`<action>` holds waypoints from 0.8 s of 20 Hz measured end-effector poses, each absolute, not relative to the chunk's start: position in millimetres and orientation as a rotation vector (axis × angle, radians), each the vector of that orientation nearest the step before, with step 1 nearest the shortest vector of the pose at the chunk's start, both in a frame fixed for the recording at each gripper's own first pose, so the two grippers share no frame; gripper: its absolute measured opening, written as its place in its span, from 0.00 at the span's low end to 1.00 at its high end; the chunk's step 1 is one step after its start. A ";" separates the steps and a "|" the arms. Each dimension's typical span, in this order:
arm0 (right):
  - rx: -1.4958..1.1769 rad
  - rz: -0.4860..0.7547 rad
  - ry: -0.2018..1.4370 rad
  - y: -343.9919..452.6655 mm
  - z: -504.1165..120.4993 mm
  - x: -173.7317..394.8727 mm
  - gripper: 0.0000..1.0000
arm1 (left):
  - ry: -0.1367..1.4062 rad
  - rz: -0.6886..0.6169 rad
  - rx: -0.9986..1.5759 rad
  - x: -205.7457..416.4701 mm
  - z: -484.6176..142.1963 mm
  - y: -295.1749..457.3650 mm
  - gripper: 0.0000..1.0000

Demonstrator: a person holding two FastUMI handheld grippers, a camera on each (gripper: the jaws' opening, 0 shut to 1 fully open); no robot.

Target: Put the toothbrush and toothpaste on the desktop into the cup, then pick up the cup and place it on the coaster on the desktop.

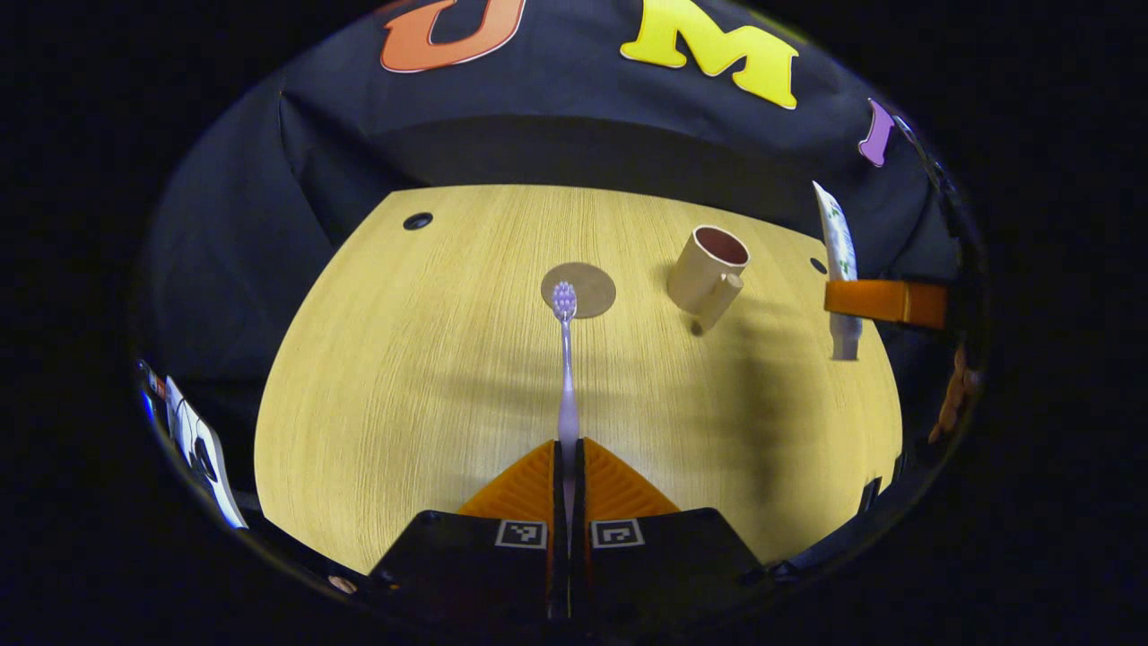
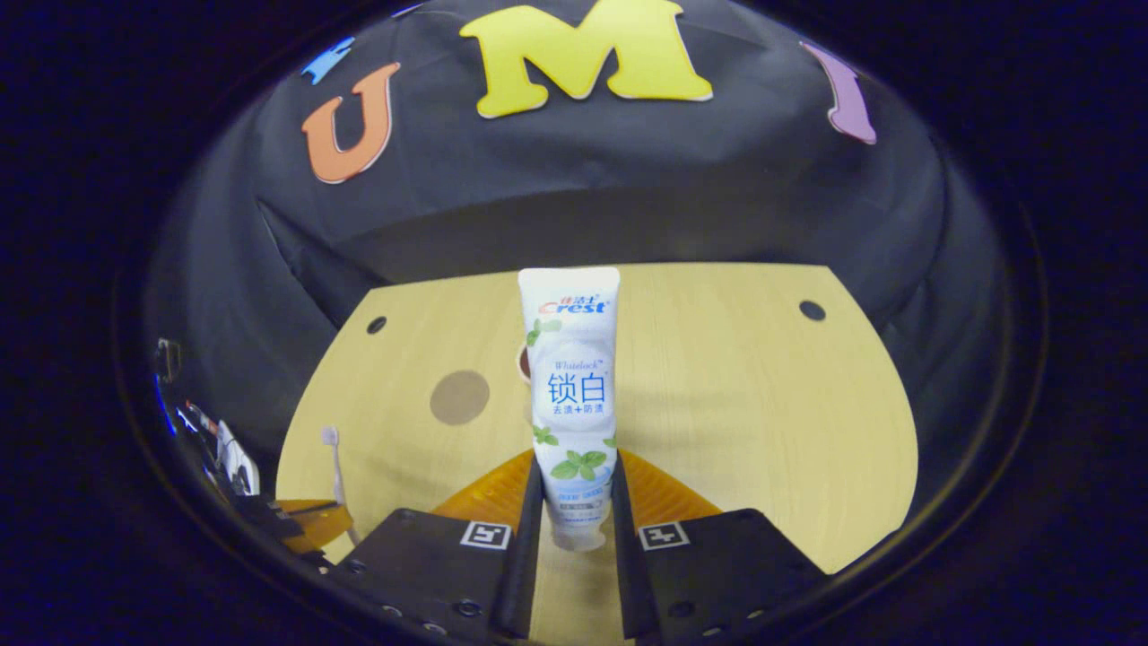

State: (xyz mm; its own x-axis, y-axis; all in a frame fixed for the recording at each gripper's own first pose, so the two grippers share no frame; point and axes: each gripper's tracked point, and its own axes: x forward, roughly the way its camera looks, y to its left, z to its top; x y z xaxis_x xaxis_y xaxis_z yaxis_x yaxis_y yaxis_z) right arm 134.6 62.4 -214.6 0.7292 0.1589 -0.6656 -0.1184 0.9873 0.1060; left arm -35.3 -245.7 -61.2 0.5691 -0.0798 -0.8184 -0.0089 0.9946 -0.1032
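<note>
My left gripper [image 1: 567, 449] is shut on a purple toothbrush [image 1: 566, 359], whose bristled head points away from me above the table. A tan cup [image 1: 708, 269] with a handle stands to the right, and a round brown coaster [image 1: 578, 289] lies flat behind the brush head. My right gripper [image 2: 576, 484] is shut on a white toothpaste tube [image 2: 571, 395], held upright and lifted over the table. That tube [image 1: 839, 260] and one orange finger [image 1: 883, 301] also appear at the far right of the left gripper view. The coaster [image 2: 459, 397] and the toothbrush [image 2: 336, 467] appear at the left of the right gripper view.
The wooden table [image 1: 430, 359] has small dark holes near its far corners [image 1: 417, 221] [image 2: 812, 310]. Black cloth walls it in behind. The cup's rim peeks out just left of the toothpaste tube in the right gripper view.
</note>
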 end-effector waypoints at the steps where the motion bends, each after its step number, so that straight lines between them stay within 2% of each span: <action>1: 0.056 0.169 0.695 69.8 -208.2 148.0 0.36 | 0.952 -0.043 -0.106 -34.5 -55.8 -248.4 0.04; 8: 0.030 0.200 0.382 77.1 -199.4 224.1 0.36 | 0.897 -0.017 -0.115 -32.8 -33.3 -252.7 0.04; 12: 0.051 0.175 0.349 78.8 -240.6 234.6 0.36 | 0.890 0.020 -0.108 -31.9 -31.0 -245.0 0.04; 16: 0.026 0.147 0.331 82.6 -256.6 248.5 0.36 | 0.891 0.050 -0.115 -32.9 -26.4 -240.5 0.04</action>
State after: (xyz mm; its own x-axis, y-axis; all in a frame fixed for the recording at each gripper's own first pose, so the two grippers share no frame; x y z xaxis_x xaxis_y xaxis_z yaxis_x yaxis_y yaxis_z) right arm 248.5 82.6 -256.6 0.9351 0.1479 -0.3221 -0.1393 0.9890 0.0497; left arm -32.9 -240.5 -26.4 0.6279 -0.0042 -0.7783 -0.0914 0.9927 -0.0791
